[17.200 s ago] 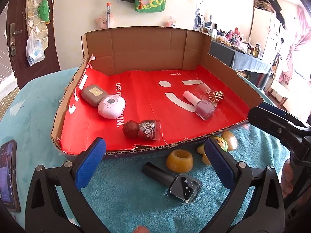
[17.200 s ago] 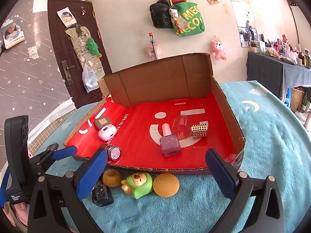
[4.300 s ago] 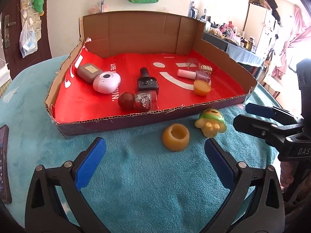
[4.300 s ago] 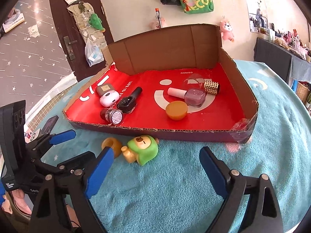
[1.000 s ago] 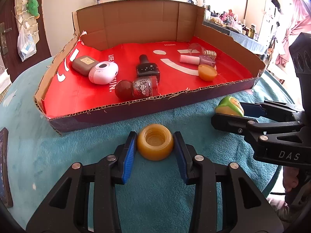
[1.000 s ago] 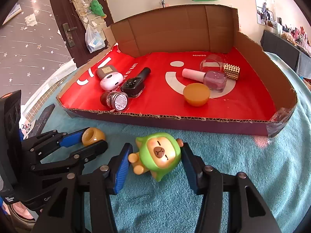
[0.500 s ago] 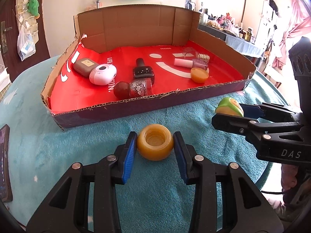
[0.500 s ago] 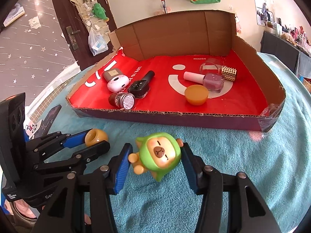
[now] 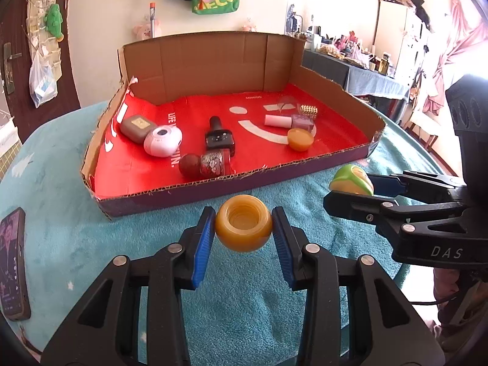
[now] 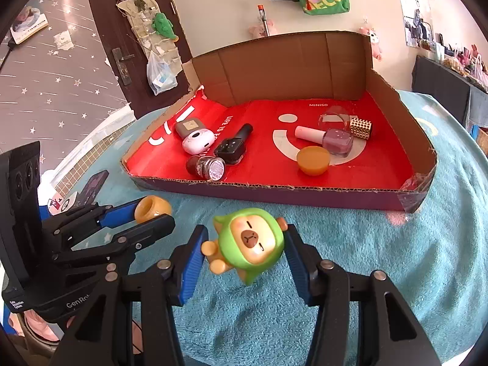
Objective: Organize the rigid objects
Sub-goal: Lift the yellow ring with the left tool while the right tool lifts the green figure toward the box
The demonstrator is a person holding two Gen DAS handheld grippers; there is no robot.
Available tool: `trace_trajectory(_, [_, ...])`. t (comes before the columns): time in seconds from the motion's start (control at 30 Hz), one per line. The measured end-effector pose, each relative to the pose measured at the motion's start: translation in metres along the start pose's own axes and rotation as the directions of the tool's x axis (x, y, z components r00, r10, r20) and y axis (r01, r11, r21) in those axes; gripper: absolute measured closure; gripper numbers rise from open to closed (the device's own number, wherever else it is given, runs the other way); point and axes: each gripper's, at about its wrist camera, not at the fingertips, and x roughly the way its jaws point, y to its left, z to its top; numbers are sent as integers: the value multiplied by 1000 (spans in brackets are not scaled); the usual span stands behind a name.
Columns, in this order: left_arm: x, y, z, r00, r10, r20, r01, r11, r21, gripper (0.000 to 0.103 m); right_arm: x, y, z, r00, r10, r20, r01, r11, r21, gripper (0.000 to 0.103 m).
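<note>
While both carried pieces hang clear of the teal-covered worktop [image 9: 76,238], the count stands thus: left hand-held gripper [image 9: 243,228], clamped on an amber ring-shaped piece [image 9: 243,228]; right hand-held gripper [image 10: 245,248], clamped on a green-hooded bear figurine [image 10: 250,244]. Ahead of both, beyond their fingertips, sits the cardboard tray [image 10: 305,196] with red liner, already holding a grey case [image 9: 136,124], a white rounded case [image 9: 162,140], a black polish bottle [image 9: 220,138], a dark red glitter bottle [image 9: 207,164], a pink polish bottle [image 9: 291,120], an amber dome [image 9: 300,138] and a gold-studded cap [image 9: 308,109]. Judged from this, most of the sorting is done; the two held items appear to be the last outside the tray, each yet to be carried over the near wall and released. Left of the left gripper lies a phone [image 9: 12,263], partly cut off. A clear item by the studded cap is too faint to identify. The person is hidden but for a sliver at frame edge.
</note>
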Motion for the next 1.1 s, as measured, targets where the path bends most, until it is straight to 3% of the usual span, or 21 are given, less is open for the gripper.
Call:
trace_trajectory(0.8, [1,5,29,998,-8,57,7,1000,4,67,-7,-1,27,999,26,46,-25,1000,-11,49])
trace_trajectory(1.1, [13,4,45,998,-41,54,41,999,8,67,-4,-11,38,998,15,54,-15,1000,-2,49])
